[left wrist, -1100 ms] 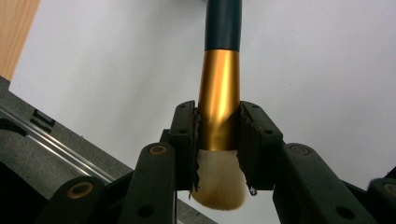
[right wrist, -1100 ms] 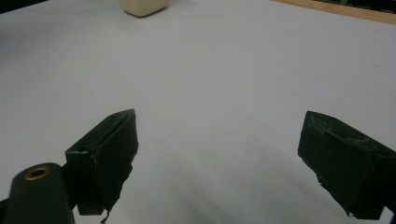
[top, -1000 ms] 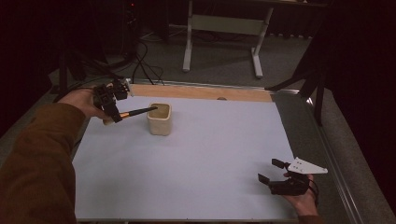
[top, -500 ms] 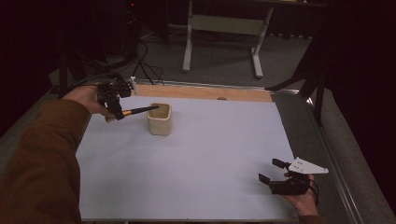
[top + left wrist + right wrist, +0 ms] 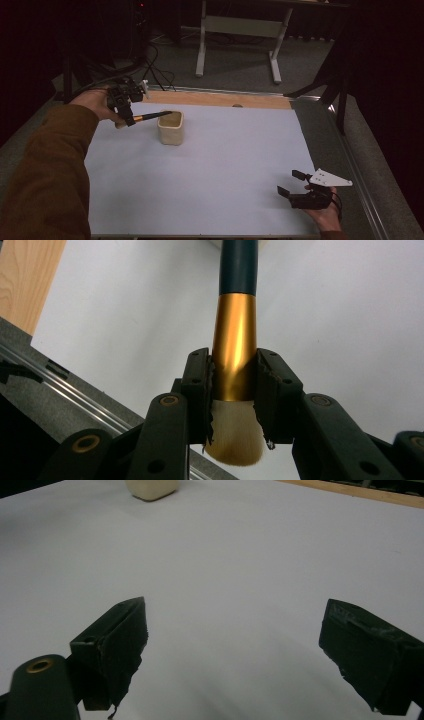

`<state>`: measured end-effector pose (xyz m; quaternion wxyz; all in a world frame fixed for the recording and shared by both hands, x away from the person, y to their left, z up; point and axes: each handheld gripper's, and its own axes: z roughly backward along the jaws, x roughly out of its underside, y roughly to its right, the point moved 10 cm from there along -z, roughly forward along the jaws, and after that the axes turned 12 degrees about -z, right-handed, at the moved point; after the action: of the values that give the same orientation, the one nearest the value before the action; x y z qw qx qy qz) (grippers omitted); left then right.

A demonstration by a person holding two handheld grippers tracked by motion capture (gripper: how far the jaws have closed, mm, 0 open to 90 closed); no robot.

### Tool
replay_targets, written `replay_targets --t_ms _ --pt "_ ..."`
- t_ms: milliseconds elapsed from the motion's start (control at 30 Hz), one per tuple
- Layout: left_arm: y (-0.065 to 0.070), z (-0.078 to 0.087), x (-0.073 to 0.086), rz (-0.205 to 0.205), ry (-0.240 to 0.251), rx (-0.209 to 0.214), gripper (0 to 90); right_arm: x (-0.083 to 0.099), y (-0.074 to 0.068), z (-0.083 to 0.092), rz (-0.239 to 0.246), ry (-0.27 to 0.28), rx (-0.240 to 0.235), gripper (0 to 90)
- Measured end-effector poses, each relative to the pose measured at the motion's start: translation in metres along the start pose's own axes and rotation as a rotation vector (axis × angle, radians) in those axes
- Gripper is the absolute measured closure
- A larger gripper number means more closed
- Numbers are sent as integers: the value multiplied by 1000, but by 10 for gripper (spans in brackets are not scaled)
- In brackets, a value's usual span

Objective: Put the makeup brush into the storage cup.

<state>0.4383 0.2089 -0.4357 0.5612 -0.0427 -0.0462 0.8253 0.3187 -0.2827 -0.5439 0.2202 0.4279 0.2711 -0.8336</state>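
Observation:
A makeup brush [image 5: 150, 117] with a gold ferrule [image 5: 235, 340], dark handle and pale bristles is clamped in my left gripper [image 5: 126, 119], which is shut on the ferrule. The handle tip reaches over the rim of a cream cup [image 5: 171, 128] standing on the white mat. In the left gripper view the bristles [image 5: 235, 440] hang below the pads. My right gripper [image 5: 292, 183] rests low near the mat's front right corner, jaws wide open with nothing between them. The cup [image 5: 151, 488] also appears far off in the right gripper view.
The white mat [image 5: 225, 165] covers most of the table; a wooden strip [image 5: 220, 98] runs along its far edge. A grey metal rail [image 5: 360, 175] borders the right side. Table legs [image 5: 202, 45] and cables [image 5: 155, 70] lie on the floor beyond.
The left hand has shifted slightly with the brush, whose handle tip stays at the cup's rim. The right gripper has not moved.

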Motion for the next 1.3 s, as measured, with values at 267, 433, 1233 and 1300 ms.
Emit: replay_targets --t_ms 267,433,1233,1300 --pt "-1 0 -7 -2 -7 1 691 0 1 1 -4 3 2 116" --pt "-2 0 -11 -3 -16 -1 691 0 1 2 -1 6 3 116" --pt "-7 -2 -20 6 -37 5 691 0 1 2 -6 5 2 116" --pt "-7 -2 -20 5 -43 5 691 0 1 2 -7 6 2 116"
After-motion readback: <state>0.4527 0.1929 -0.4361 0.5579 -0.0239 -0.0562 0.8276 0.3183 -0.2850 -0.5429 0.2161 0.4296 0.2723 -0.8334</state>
